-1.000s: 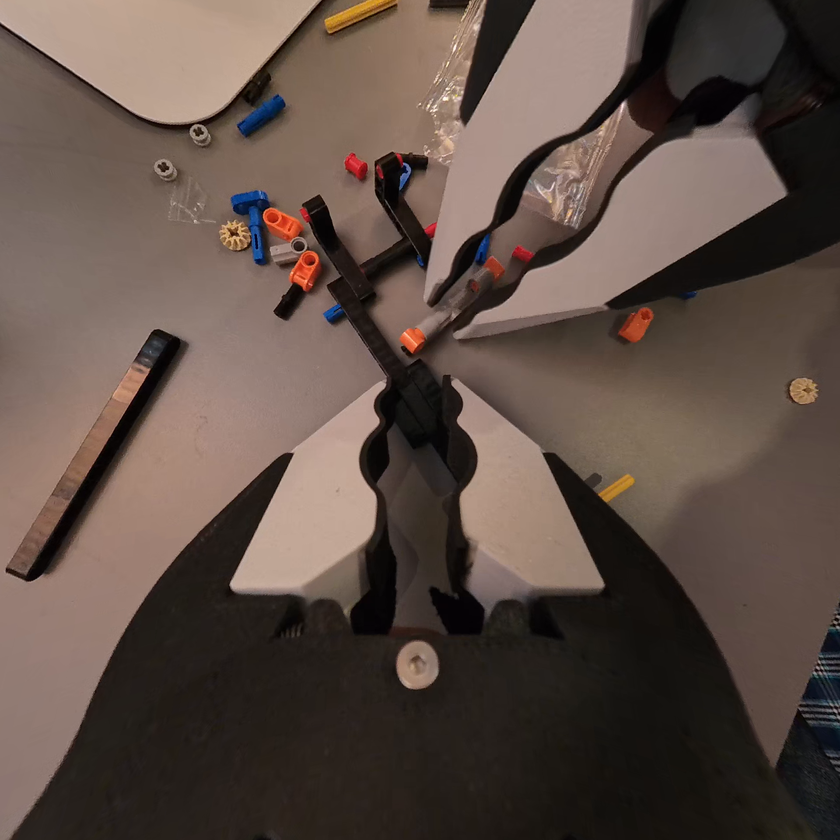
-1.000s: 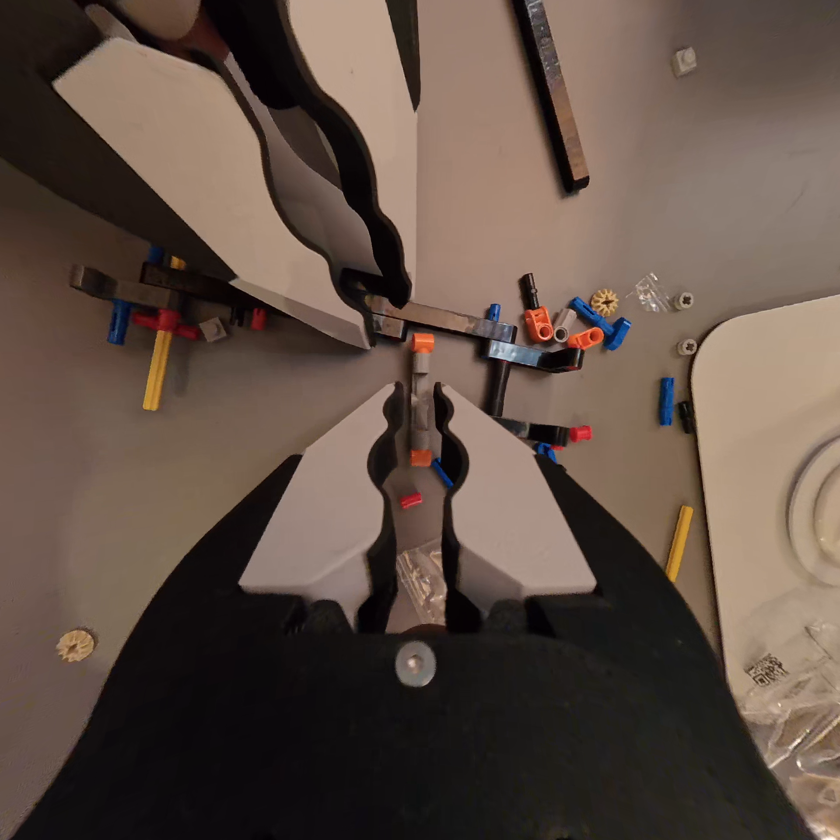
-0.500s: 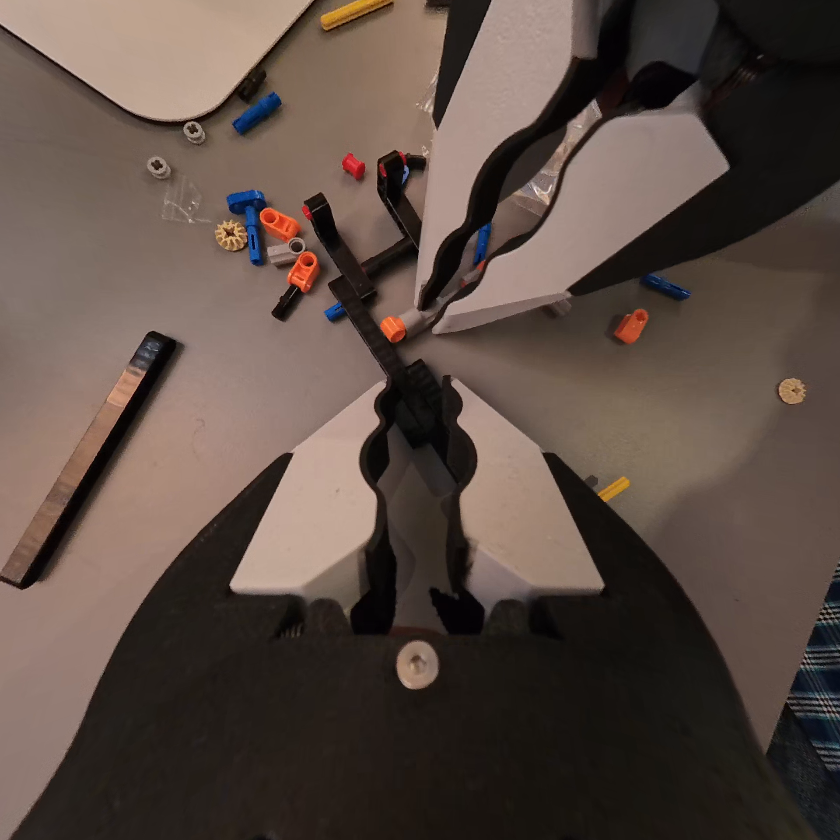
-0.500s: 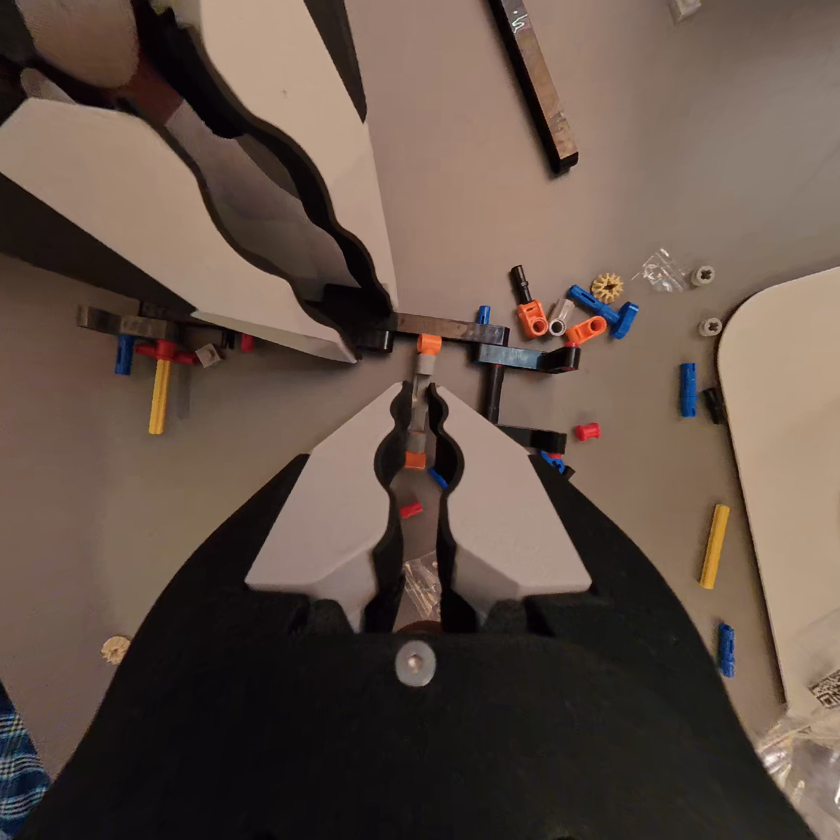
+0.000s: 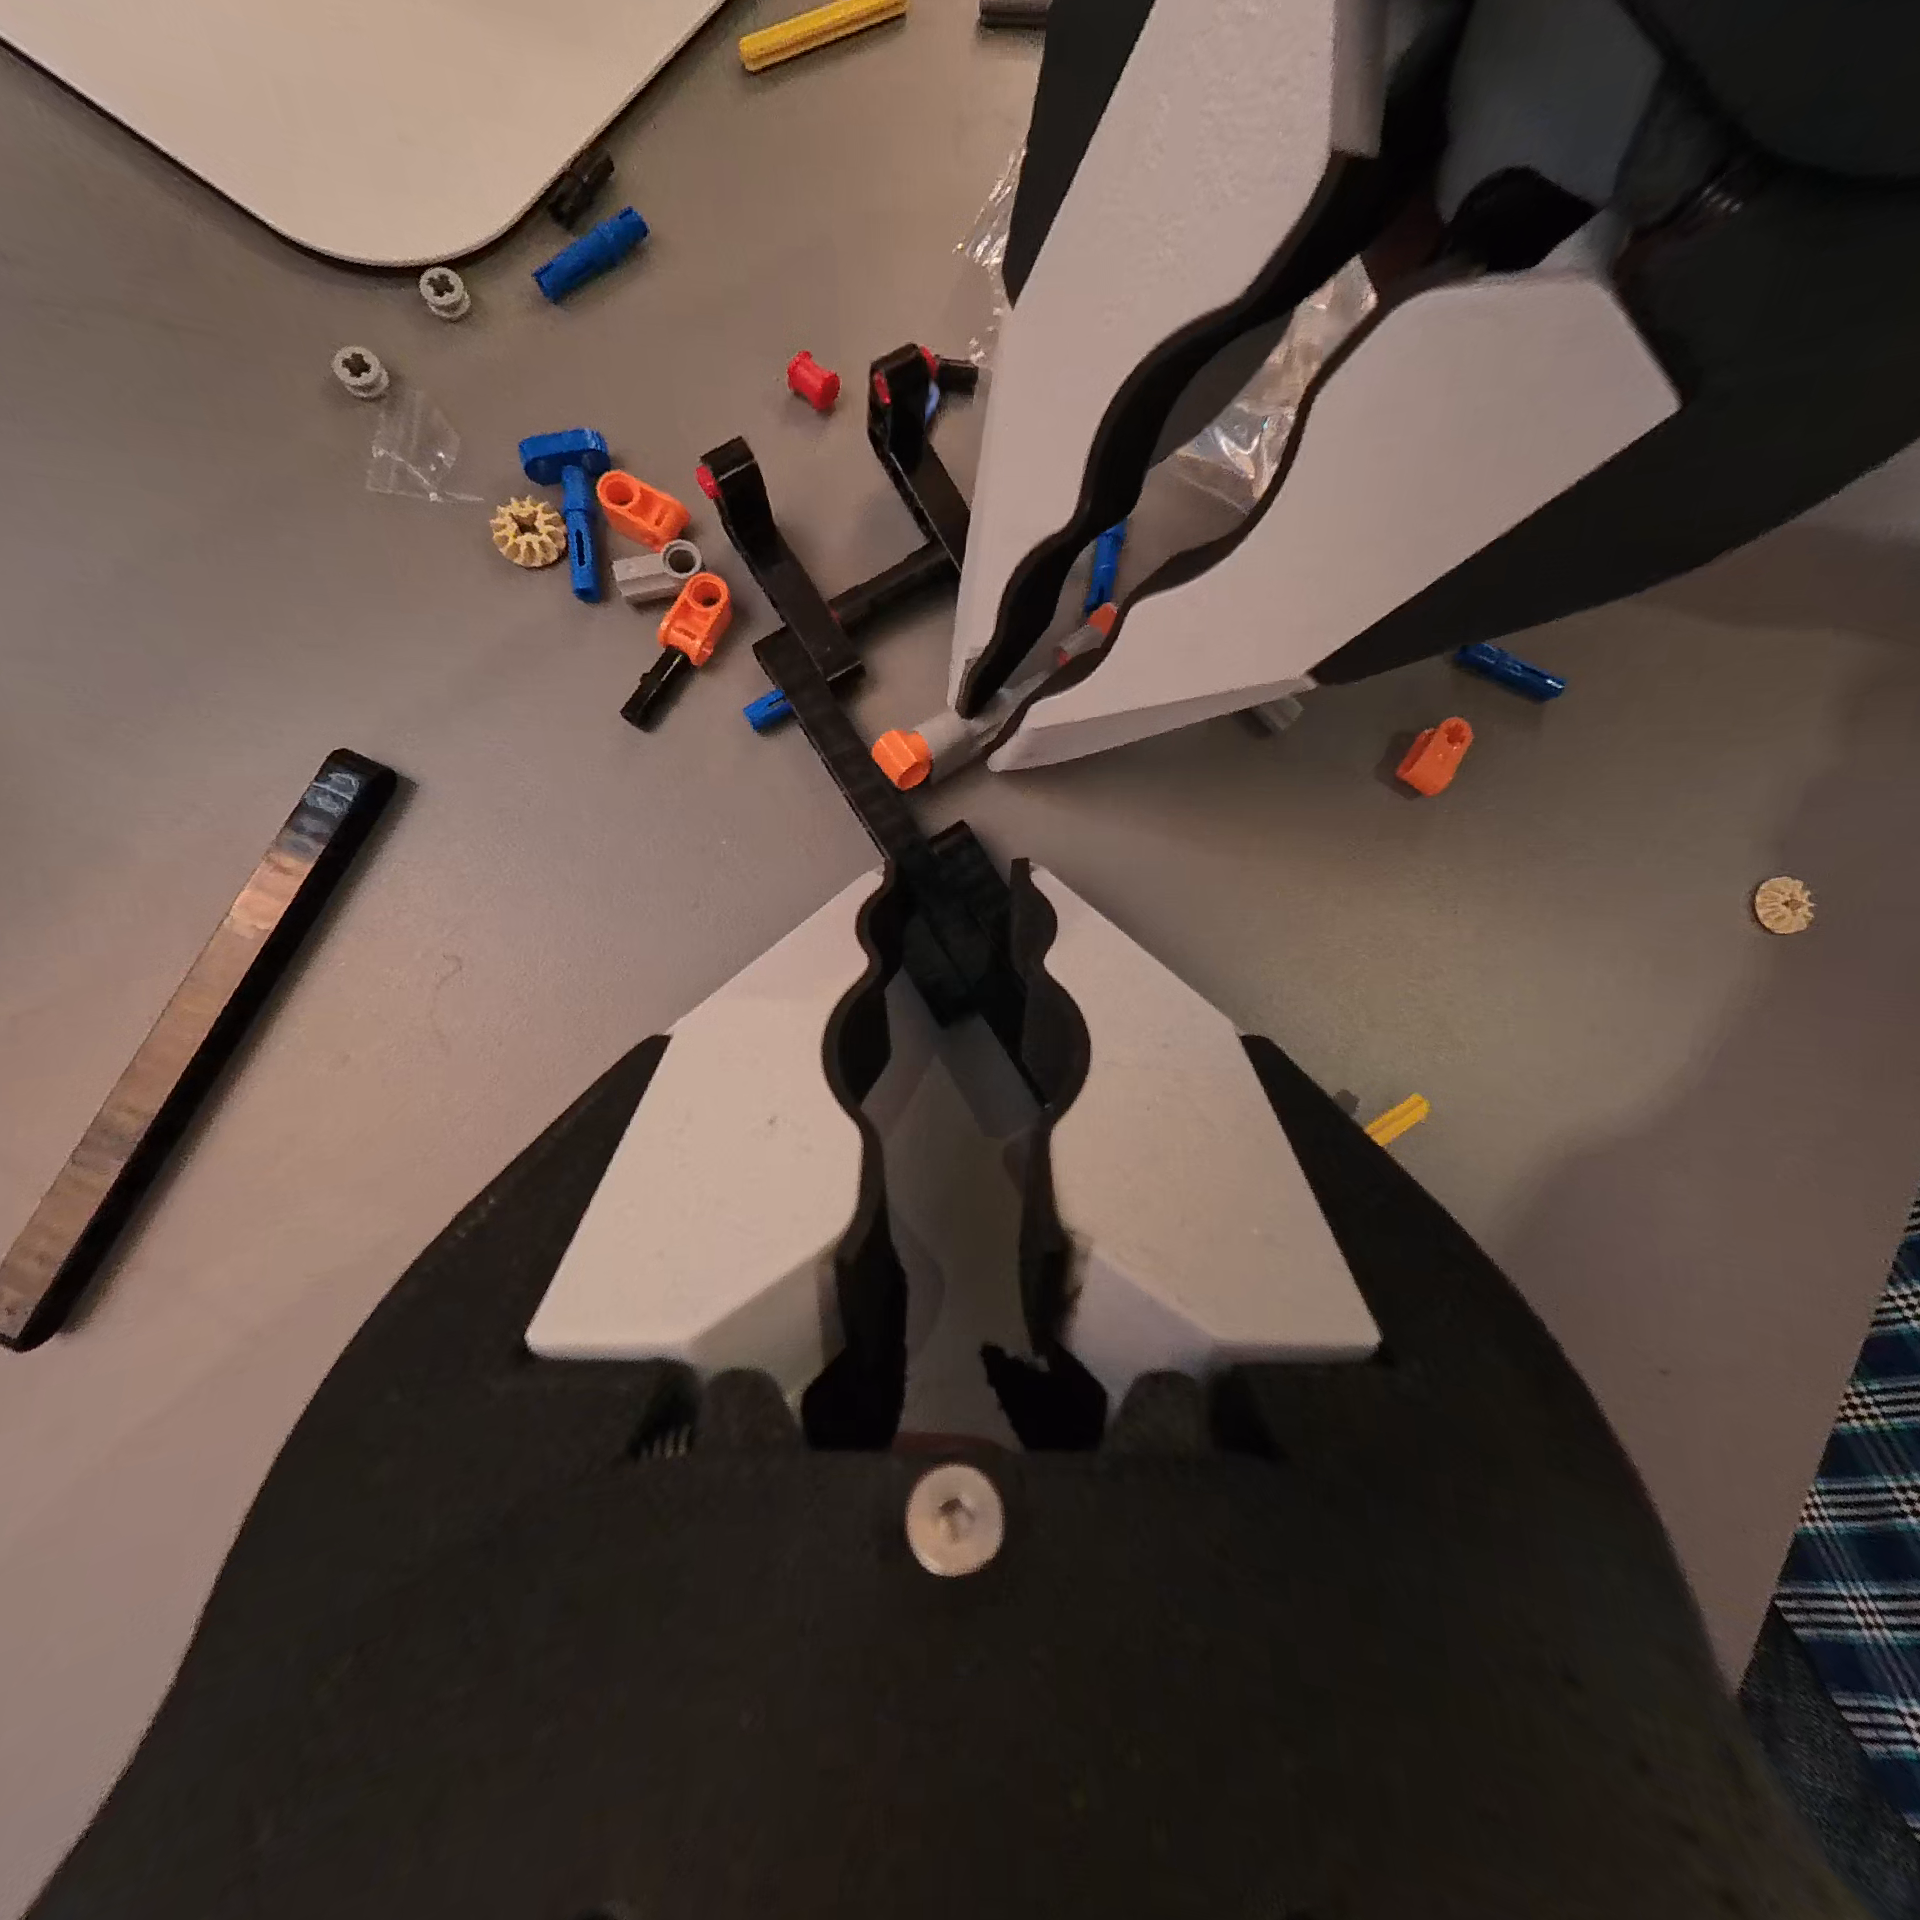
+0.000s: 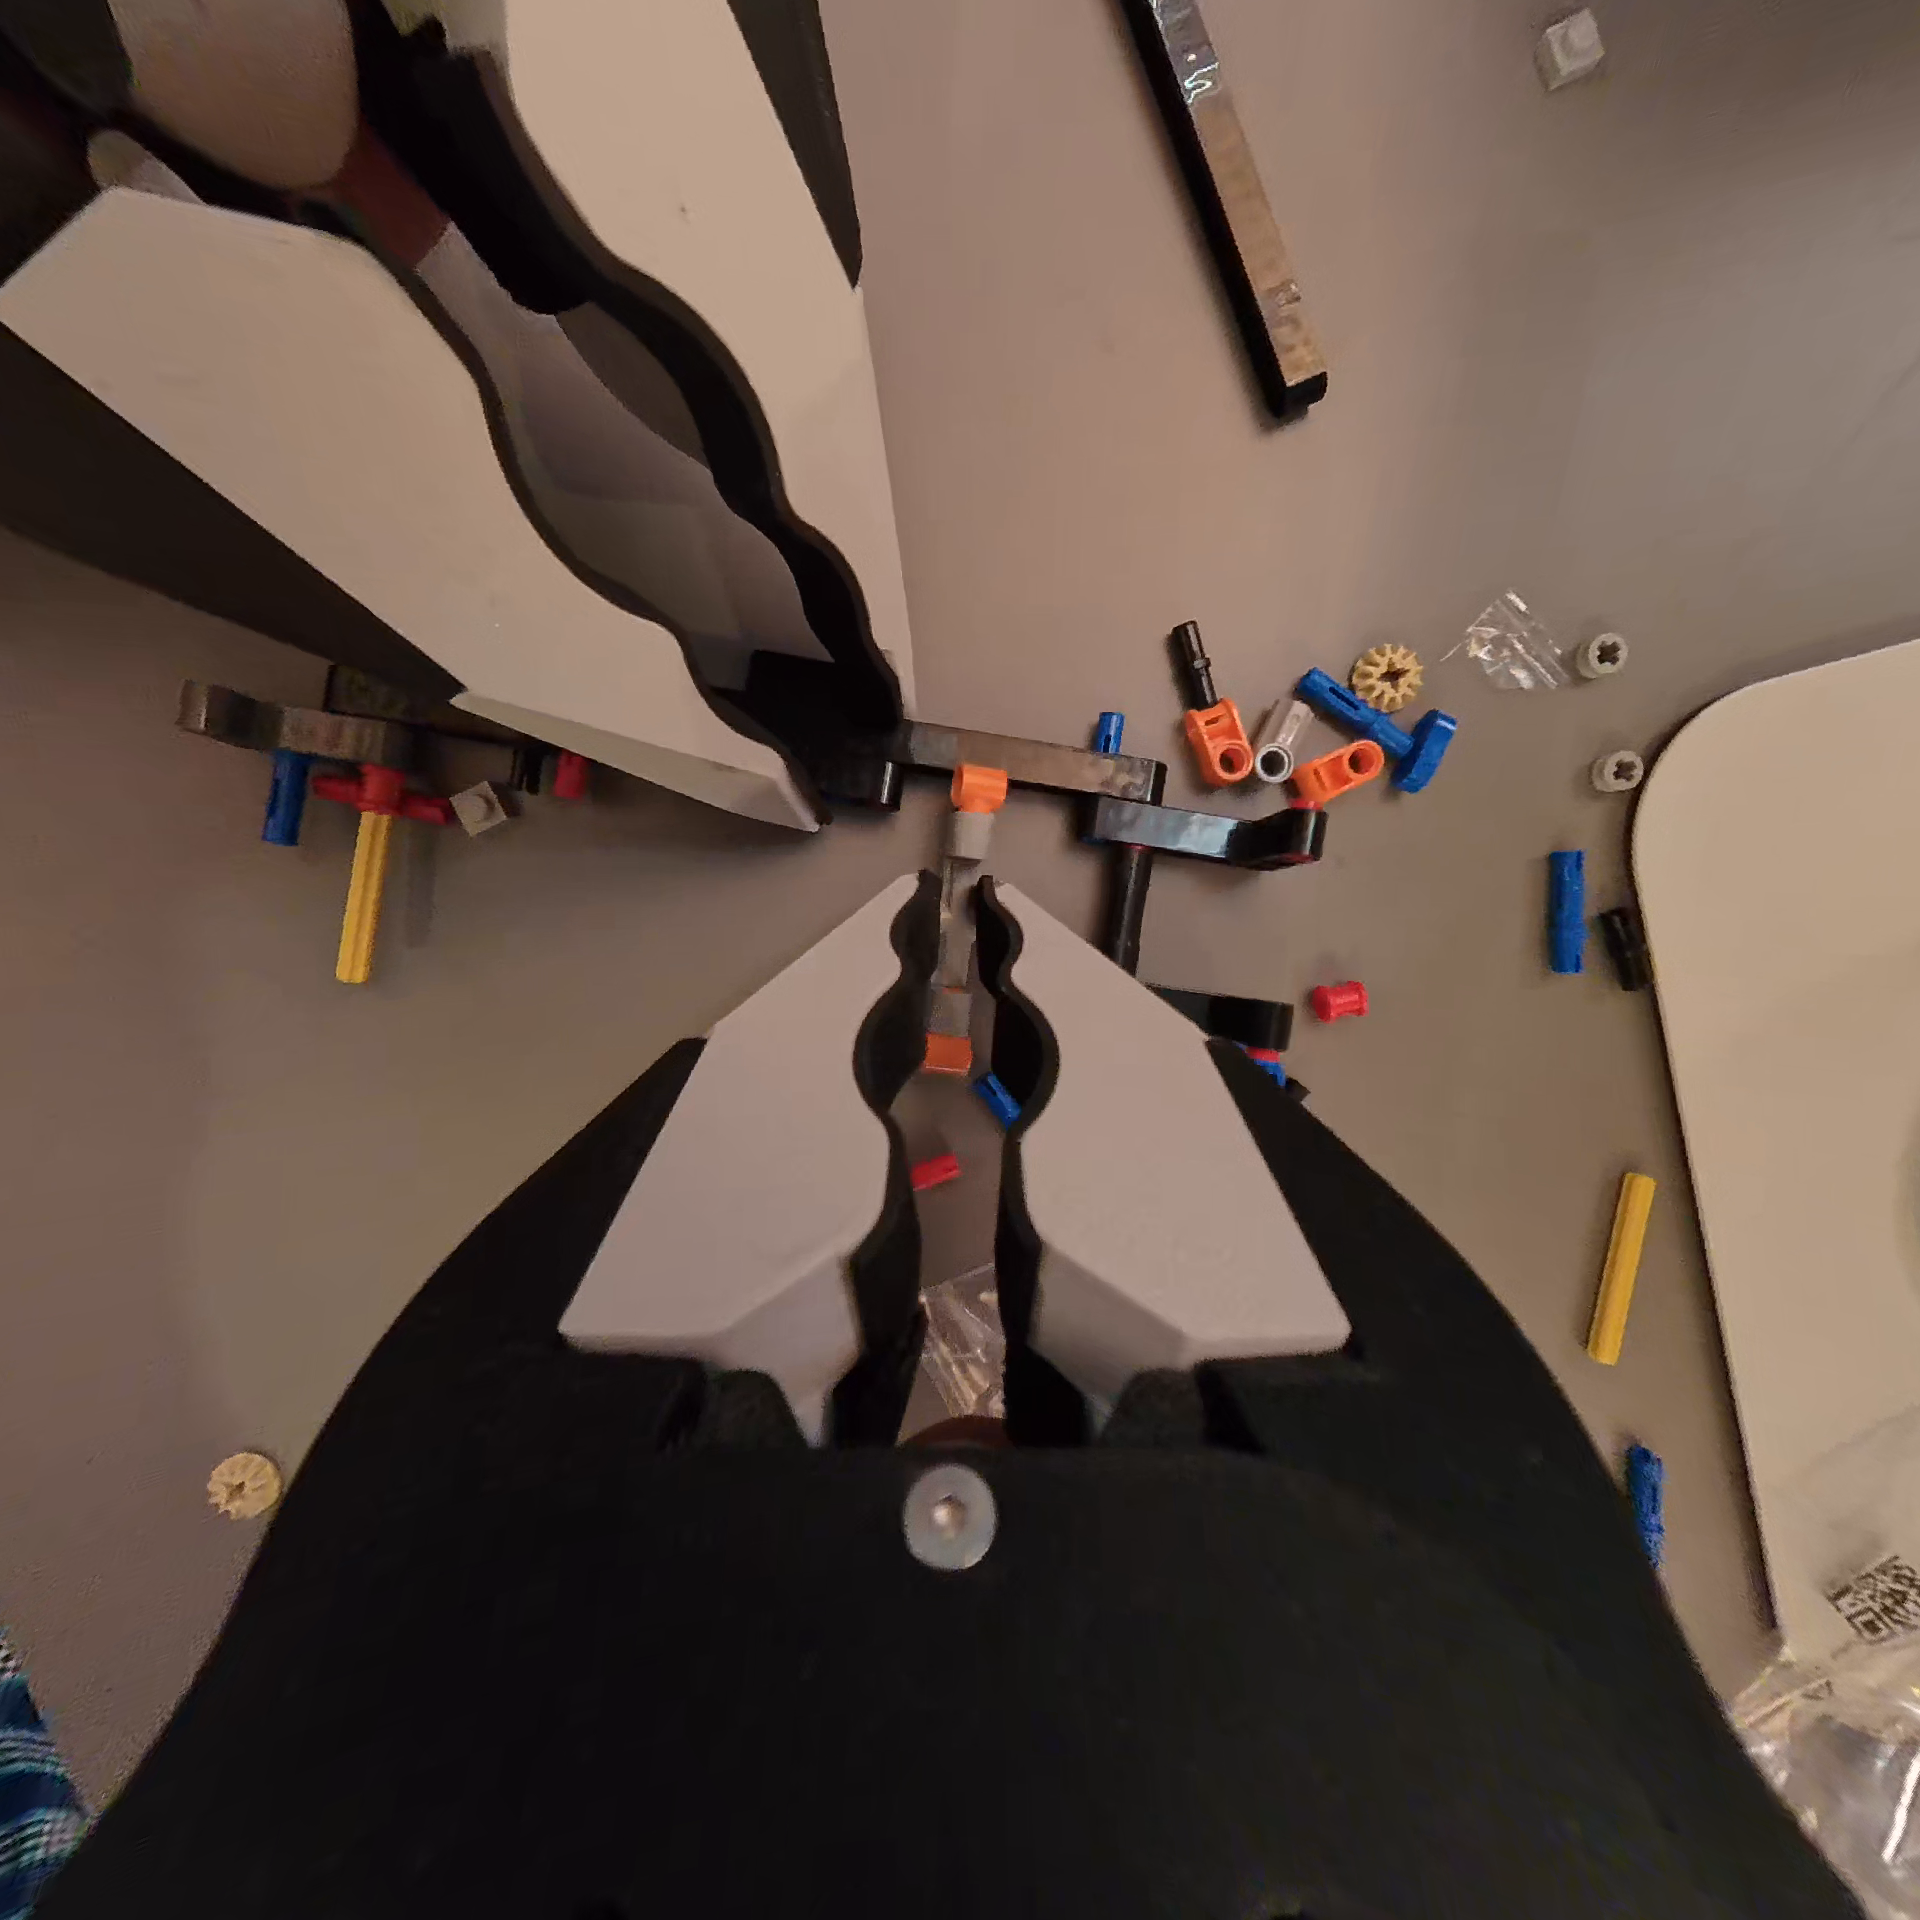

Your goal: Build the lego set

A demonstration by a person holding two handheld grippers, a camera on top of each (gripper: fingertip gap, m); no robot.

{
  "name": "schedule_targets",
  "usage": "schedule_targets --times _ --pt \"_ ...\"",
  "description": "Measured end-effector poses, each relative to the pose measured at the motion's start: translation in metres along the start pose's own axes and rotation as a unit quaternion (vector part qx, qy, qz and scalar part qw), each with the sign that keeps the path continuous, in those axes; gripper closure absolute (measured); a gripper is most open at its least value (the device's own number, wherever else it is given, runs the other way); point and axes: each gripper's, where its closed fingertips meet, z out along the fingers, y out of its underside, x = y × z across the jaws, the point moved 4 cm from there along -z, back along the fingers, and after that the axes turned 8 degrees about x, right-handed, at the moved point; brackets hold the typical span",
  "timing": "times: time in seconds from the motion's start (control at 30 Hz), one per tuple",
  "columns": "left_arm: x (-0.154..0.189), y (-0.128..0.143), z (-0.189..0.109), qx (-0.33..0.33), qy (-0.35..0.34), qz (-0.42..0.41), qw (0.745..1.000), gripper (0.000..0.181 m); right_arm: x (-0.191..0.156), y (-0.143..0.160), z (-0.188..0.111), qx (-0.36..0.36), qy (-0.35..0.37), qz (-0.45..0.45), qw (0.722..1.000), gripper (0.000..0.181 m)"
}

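My left gripper is shut on one end of a black lego beam assembly that runs away up-left over the grey table. It also shows in the right wrist view, with the left gripper clamped on its left end. My right gripper is shut on a grey axle piece with orange ends. Its front orange end touches the side of the black beam. In the left wrist view the right gripper comes in from the upper right, with the orange tip against the beam.
Loose orange, blue, grey and tan pieces lie left of the beam. A long black bar lies at the left. A white board is at the top left. A second small assembly with a yellow axle lies at the left in the right wrist view. Left and right tips are no more than a few centimetres apart. It is some 11 cm from my left tips to the long black bar.
My right gripper has carried the grey-and-orange axle piece toward the black beam until its orange tip meets the beam. My left gripper has held the beam still.
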Motion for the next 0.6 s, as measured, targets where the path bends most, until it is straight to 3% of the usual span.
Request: schedule_targets --times 0.6 --pt "0.0005 0.0009 0.0007 -0.001 -0.007 0.038 0.999 0.164 -0.0022 -0.0051 0.0050 0.004 0.042 -0.091 0.995 0.179"
